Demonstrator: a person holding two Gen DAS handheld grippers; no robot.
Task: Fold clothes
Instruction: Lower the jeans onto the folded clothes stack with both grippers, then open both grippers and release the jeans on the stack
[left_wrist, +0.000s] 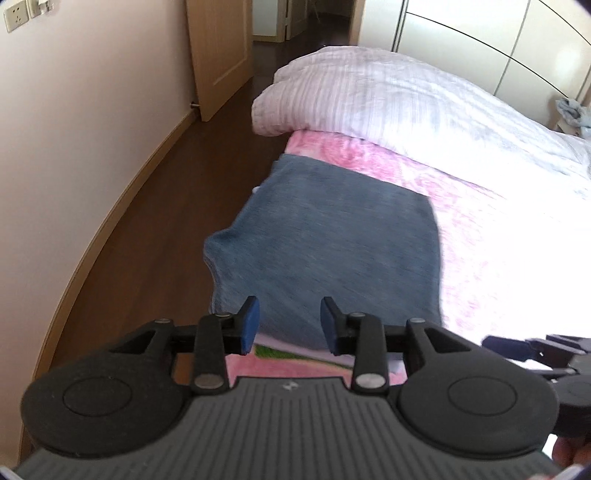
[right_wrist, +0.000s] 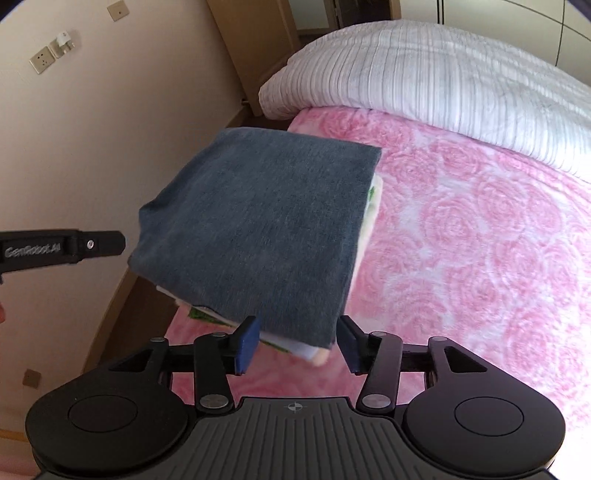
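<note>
Item: folded blue cloth (right_wrist: 258, 225), topping a stack at the edge of the bed (right_wrist: 480, 240). Left claw (left_wrist: 290, 321) and right claw (right_wrist: 299, 341): wide open, empty. We should square the stack without nudging it floorward.

The only readable lettering is the pale grey wordmark "GenRobot.AI", printed along the side of the black plastic finger of the left gripper (right_wrist: 61, 249) where it reaches in from the left edge of the right wrist view. A small white crosshair mark, a circle crossed by a horizontal and a vertical line, sits on the ribbed grey plastic body of the right gripper (right_wrist: 295, 341) just below its fingers. A similar pale mark sits on the ribbed grey body in the left wrist view, but it is too blurred to make out.
</note>
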